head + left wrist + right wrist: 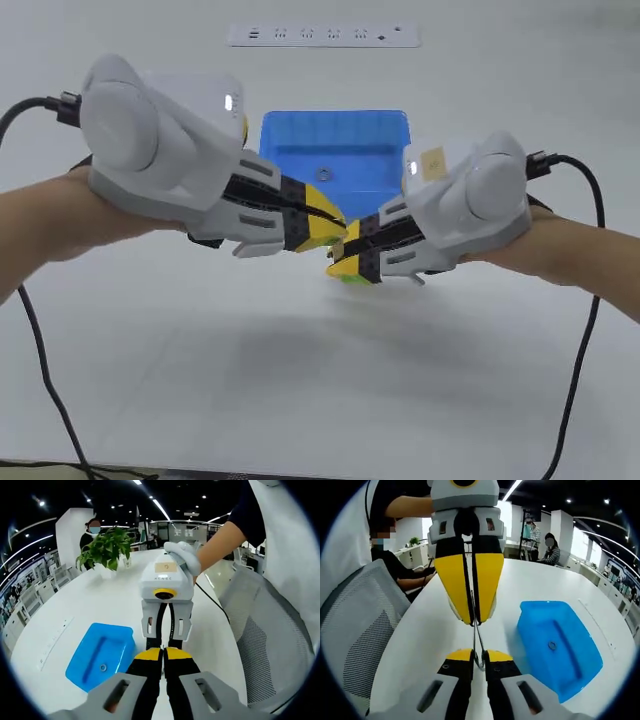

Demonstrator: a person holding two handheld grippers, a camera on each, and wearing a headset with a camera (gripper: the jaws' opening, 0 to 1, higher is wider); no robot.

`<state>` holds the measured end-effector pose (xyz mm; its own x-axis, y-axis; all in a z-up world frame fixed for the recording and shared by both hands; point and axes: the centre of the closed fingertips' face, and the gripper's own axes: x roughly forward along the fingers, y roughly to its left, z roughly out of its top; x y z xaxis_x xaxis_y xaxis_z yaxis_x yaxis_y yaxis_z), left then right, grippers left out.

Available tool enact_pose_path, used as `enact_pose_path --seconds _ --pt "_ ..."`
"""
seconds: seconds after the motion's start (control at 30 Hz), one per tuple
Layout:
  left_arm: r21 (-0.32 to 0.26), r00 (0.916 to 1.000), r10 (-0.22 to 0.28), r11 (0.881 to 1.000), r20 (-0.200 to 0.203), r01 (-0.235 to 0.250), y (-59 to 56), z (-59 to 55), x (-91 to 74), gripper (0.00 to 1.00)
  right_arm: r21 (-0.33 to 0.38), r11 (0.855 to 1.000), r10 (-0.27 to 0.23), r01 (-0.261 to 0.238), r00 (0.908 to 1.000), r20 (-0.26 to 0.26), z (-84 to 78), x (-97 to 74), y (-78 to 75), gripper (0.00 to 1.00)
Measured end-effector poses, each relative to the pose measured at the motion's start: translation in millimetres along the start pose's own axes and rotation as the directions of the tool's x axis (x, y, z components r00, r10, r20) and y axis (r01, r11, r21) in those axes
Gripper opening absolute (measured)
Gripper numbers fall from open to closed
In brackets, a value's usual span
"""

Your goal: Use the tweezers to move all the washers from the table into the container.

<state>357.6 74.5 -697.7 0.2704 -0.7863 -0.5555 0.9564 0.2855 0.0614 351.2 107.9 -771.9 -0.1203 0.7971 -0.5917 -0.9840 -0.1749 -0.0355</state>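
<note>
Midway over the near half of the white table [300,390], I hold the two tools tip to tip. The left tool [338,224] reaches in from the left edge's side and the right tool [338,262] from the right, their yellow tips almost touching.

In the right gripper view, the thin metal tweezers [476,635] run from my right tool's jaws, pressed together on one end, straight into the left tool's jaws, closed on the other. Both tools pinch the same tweezers at once.

Beyond them, toward the far edge, sits the blue container [285,135]. One washer [323,174] lies flat near the middle of its floor. A white power strip [323,36] lies along the far edge.

I judge the risk to be in this shared hold. If one tool lets go before the other's grip is firm, the tweezers could swing or drop to the table. If my two hands pull or twist against each other, the slim legs could bend or slide out of line. A final grip too close to the working tips would pin the legs shut, leaving nothing to close on a washer.
</note>
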Motion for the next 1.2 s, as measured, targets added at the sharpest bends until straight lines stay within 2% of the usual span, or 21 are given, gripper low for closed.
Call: enact_pose_path --seconds 0.1,0.2,0.33,0.4,0.57,0.73,0.87,1.0,1.1,1.2 --pt "0.004 0.9999 0.007 1.000 -0.009 -0.007 0.3 -0.7 1.1 0.05 0.000 1.000 -0.009 0.009 1.0000 0.003 0.0 -0.2 -0.6 0.09" --pt "-0.033 0.9994 0.016 0.999 -0.029 -0.017 -0.6 -4.8 1.8 0.06 -0.006 1.000 -0.017 0.017 0.9998 0.005 0.4 0.1 -0.2 0.09" --pt "-0.046 0.9989 0.023 0.999 -0.042 -0.025 -3.7 -12.3 1.5 0.14 0.009 1.000 -0.029 0.029 0.9995 0.009 0.7 0.0 -1.9 0.09" --pt "-0.048 0.9994 0.023 0.999 -0.024 -0.024 -5.8 -11.0 -1.6 0.15 0.012 1.000 -0.028 0.028 0.9996 0.009 0.6 -0.4 -1.2 0.09" --pt "-0.049 0.9978 0.064 0.997 0.014 -0.064 -2.1 -5.6 -9.5 0.22 0.014 1.000 -0.027 0.027 0.9996 0.001 0.2 -1.5 1.9 0.09" --pt "-0.082 0.9956 0.053 0.996 0.077 -0.047 -11.2 1.2 -17.7 0.24 0.017 0.999 -0.029 0.029 0.9996 -0.004 1.3 -5.2 7.0 0.09" --pt "-0.069 0.9952 0.056 0.996 0.080 -0.051 -19.2 -2.7 -22.1 0.33 0.031 0.998 -0.050 0.050 0.9987 0.007 4.0 -10.9 7.2 0.09" --pt "-0.093 0.9958 0.042 0.995 0.082 -0.034 -28.4 -7.0 -27.1 0.41 0.036 0.997 -0.064 0.063 0.9978 0.016 8.1 -16.0 6.2 0.09" --pt "-0.156 0.9925 0.032 0.988 0.118 -0.013 -36.9 -3.7 -31.7 0.53 0.032 0.997 -0.073 0.073 0.9972 0.017 12.8 -19.6 5.7 0.09" --pt "-0.167 0.9888 0.048 0.986 0.141 -0.024 -40.7 -1.8 -36.6 0.60 0.029 0.996 -0.080 0.080 0.9966 0.019 17.1 -22.7 5.1 0.09"
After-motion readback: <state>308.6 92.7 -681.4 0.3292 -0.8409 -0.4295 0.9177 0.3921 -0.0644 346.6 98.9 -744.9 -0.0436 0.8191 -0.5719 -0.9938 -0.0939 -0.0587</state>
